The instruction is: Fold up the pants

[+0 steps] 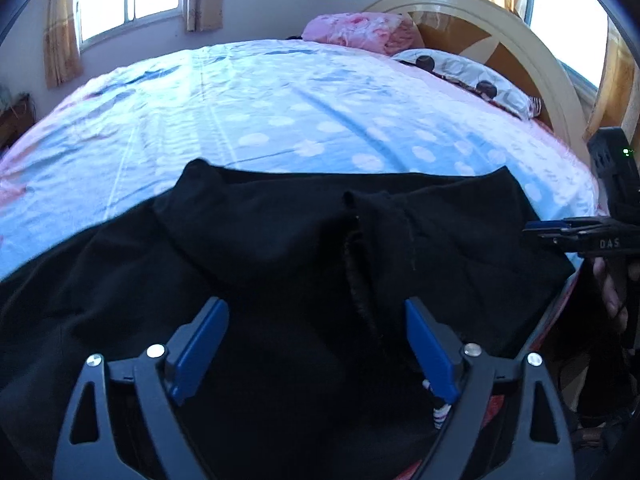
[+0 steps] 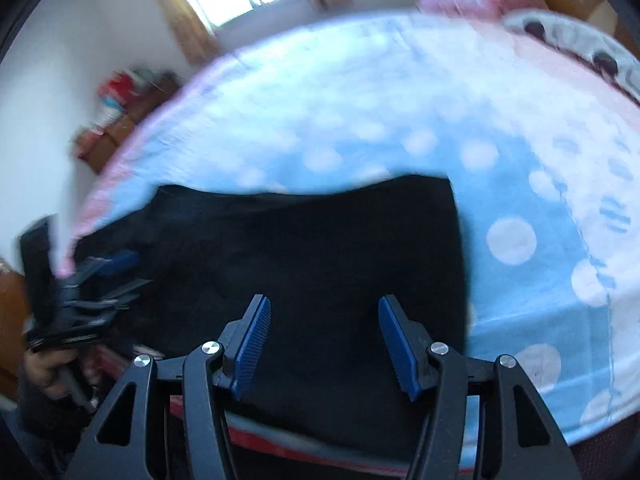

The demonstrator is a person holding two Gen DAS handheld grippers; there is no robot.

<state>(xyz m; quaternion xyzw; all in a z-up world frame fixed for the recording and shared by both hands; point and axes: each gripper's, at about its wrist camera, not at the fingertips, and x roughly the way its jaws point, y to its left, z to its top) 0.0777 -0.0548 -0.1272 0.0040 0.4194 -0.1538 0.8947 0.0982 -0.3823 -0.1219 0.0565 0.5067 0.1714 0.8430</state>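
The left gripper [image 1: 316,316] is held wide apart above the black pants [image 1: 280,248], nothing pinched between its blue pads [image 1: 200,348]; it is angled down at the cloth near the dark seam [image 1: 356,264], probably because that ridge marks the line along which a fold can be taken. The right gripper [image 2: 324,320] is likewise spread and empty, poised over the flatter part of the pants [image 2: 320,240], so that both ends of the garment can be lifted together. The pants are laid across the near edge of the bed, on the blue dotted sheet [image 1: 280,100], seemingly already doubled over once, with a square far edge. Farther off, a patterned pillow [image 1: 460,72] and a pink bundle [image 1: 360,32] are kept by the headboard [image 1: 500,28], well apart from the working area.
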